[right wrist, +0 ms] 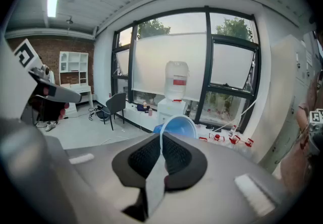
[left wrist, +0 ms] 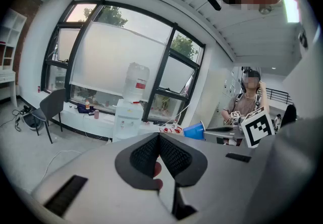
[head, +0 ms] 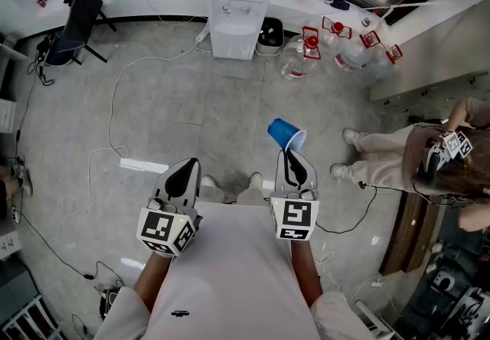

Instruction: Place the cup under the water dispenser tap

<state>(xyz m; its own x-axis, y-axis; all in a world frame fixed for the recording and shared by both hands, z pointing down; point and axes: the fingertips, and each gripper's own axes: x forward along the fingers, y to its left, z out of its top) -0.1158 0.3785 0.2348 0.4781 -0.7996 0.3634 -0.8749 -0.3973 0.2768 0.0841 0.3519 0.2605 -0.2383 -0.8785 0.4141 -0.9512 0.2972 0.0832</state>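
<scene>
Blue cup (head: 285,133) is well apart from the water dispenser (head: 237,13), out over the floor (head: 153,101), tipped with its base toward the dispenser because your right tongs (head: 290,155) are clamped on its rim. Left tongs (head: 187,168) are pressed together on nothing, equally far from the dispenser. You'll likely need to right the cup before docking it.

The water dispenser (head: 239,17) stands ahead by the windows, with a chair (head: 76,17) to its left and bottles (head: 348,51) on the floor to its right. The cup (head: 285,134), in the right gripper (head: 290,155), is well before it.
</scene>
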